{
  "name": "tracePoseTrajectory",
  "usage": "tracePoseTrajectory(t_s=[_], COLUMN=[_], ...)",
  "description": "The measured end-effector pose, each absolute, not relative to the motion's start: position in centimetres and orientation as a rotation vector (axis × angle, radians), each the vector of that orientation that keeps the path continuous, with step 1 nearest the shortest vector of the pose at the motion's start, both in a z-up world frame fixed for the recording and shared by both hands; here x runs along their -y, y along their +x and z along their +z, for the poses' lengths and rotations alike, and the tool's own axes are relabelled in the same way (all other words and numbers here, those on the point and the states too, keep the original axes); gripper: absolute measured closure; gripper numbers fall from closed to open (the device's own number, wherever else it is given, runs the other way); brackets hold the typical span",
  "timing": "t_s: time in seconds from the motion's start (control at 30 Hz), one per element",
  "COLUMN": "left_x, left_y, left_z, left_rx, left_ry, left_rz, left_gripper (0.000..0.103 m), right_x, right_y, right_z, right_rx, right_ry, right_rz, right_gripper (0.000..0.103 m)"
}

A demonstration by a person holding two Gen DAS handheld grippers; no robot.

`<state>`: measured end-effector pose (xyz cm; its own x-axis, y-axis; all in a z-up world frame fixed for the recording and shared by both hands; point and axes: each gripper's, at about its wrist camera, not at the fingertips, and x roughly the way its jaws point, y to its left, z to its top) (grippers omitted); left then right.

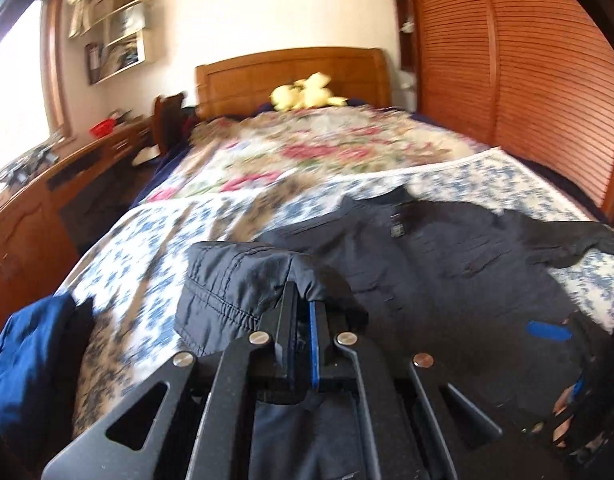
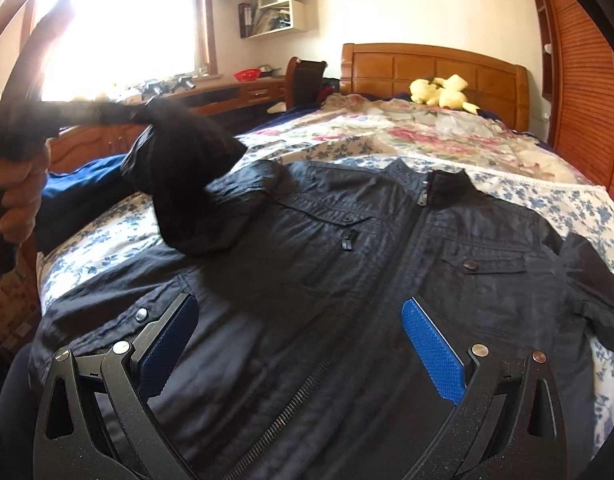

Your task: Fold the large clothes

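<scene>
**Sleeve lifted, body flat**

Dark jacket [image 2: 347, 264] spread front-up, zipped, across the bed's [image 2: 567, 196] foot end. Left gripper [image 1: 303, 312] clenched on the sleeve cuff [image 1: 243, 276], raised. Right gripper [image 2: 299, 344] spread wide, empty, over the zip. Looks light, limp, slightly slick; best pinched at seams, cuffs, hem.

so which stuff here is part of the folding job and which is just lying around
Part of the job:
- dark navy zip-front jacket spread on the bed
- its sleeve cuff, pinched in the left claw
- right claw, open above the jacket front

Just lying about:
- yellow plush toy
- blue cloth at the bed edge
- red bowl on the desk
</scene>
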<state>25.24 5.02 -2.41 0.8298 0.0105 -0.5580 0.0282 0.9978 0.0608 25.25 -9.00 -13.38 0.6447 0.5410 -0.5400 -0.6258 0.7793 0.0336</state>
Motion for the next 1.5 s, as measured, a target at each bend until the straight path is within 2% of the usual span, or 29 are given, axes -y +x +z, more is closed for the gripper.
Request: tracePoseTrajectory(t_s=[0.37,0.47,0.53,0.63,1.2,1.5], left_x=[1.7,1.9,1.6,0.7,-9.8,-12.8], left_y=[24.2,22.9,21.6,19.8,12.6,11.1], left_z=[-2.5,-2.9,-3.3,-3.8,-7.5,-8.6], left_rx=[-0.619,-0.631,-0.626,-0.636,-0.654,-0.667], left_ry=[0.117,0.129,0.114,0.067,-0.047,-0.072], left_rz=[-0.144,-0.151,-0.162,-0.175,0.011,0.071], left_gripper=[0.099,0.09,0.075,0.069,0.068,0.068], right_x=[15.6,16.5,16.6,16.2,5.4,-0.6], right_y=[25.9,26.4,26.6,26.8,25.3,25.6], right_z=[-12.2,-12.0,-11.9,-11.7,-13.2,-16.3], right_rx=[-0.567,-0.575,-0.581,-0.587,-0.62,-0.669], right_ry=[-0.108,-0.094,-0.09,-0.091,-0.215,-0.332], right_rz=[0.53,0.512,0.508,0.514,0.682,0.782], right_gripper=[0.0,0.0,0.0,0.0,0.0,0.002])
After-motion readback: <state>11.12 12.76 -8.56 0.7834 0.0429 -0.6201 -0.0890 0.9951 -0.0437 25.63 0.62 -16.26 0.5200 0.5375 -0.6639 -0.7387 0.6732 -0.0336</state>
